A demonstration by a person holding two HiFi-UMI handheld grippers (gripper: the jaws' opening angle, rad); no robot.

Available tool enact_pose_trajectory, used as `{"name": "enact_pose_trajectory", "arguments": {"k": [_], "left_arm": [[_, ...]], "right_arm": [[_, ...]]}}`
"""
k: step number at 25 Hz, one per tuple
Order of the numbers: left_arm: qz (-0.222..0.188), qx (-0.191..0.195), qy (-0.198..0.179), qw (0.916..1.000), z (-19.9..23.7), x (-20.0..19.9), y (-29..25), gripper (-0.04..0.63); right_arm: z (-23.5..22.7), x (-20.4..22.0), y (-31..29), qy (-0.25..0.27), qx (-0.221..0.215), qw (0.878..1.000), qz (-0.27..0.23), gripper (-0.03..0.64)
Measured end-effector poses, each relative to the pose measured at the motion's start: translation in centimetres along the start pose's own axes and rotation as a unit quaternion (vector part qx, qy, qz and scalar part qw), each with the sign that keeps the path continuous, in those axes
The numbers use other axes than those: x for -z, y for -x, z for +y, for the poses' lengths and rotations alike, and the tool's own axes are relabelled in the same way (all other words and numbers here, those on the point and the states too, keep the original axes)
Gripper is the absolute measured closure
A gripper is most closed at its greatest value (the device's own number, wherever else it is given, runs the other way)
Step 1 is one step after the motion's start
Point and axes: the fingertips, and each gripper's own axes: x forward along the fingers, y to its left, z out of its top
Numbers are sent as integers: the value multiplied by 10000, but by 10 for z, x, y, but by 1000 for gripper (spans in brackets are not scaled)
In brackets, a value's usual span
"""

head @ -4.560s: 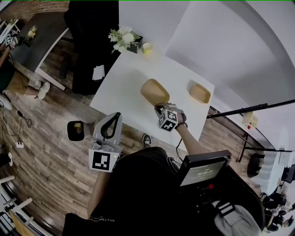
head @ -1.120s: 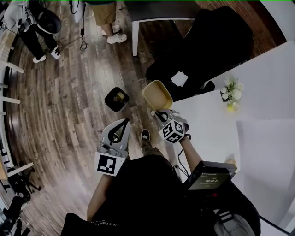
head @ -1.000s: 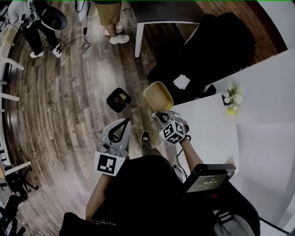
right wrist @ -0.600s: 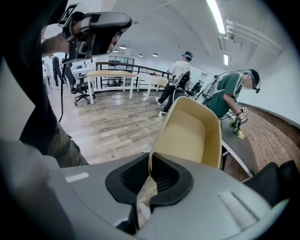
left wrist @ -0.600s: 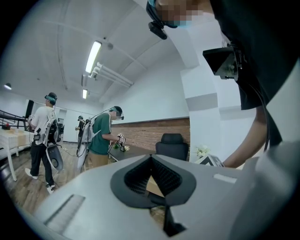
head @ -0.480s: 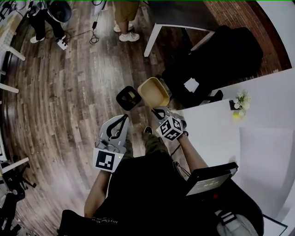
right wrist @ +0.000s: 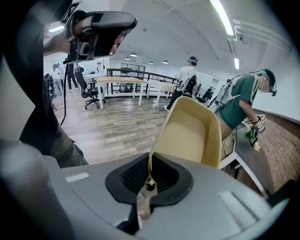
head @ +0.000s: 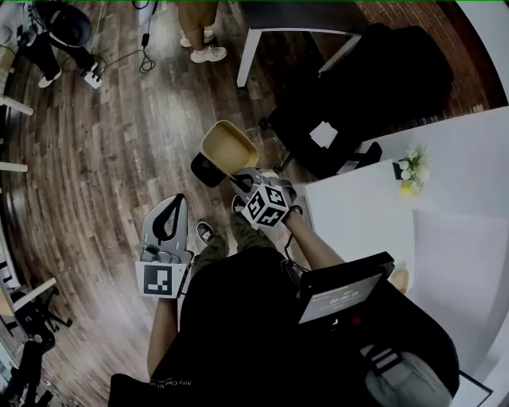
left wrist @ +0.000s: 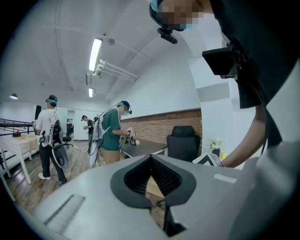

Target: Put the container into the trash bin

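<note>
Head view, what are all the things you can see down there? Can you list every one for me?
container: one, tan, held up by its rim near the bin
trash bin: one, black, on the floor, partly hidden behind the container
office chair: one, black, beside the white table
paper: one, white, on the chair
white table: one, right side
flowers: one bunch, white and yellow, on the white table
dark table: one, white legs, top edge
other people: two, top left, only partly seen
floor: brown wood
right gripper: grey, fingers shut on the container's rim
left gripper: grey, fingers together, empty
</note>
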Motion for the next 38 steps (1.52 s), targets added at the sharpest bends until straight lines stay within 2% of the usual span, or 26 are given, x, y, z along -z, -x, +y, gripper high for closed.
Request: {"name": "enact_pose_trajectory", "arguments": {"k": [7, 15, 20, 27, 33, 38], "left_arm": [[105, -204, -217, 9995, -9, 6, -35, 594], [375, 17, 181, 9991, 6, 48, -54, 594], [322, 127, 144, 9993, 19, 64, -61, 594], [560, 61, 616, 9965, 38, 110, -55, 594], [141, 32, 531, 9985, 58, 118, -54, 594], [108, 22, 568, 9983, 62, 133, -58, 594]], "right_arm": [[-18, 20, -22, 163, -359, 9992, -106, 592], [-23, 18, -64, -165, -600, 9980, 49, 592], [-20, 20, -98, -574, -833, 9948, 116, 592], [-1, 17, -151, -713, -1107, 9911, 177, 592], [15, 23, -186, -743, -1230, 9893, 252, 592], [22, 38, -207, -890, -1293, 9870, 342, 592]]}}
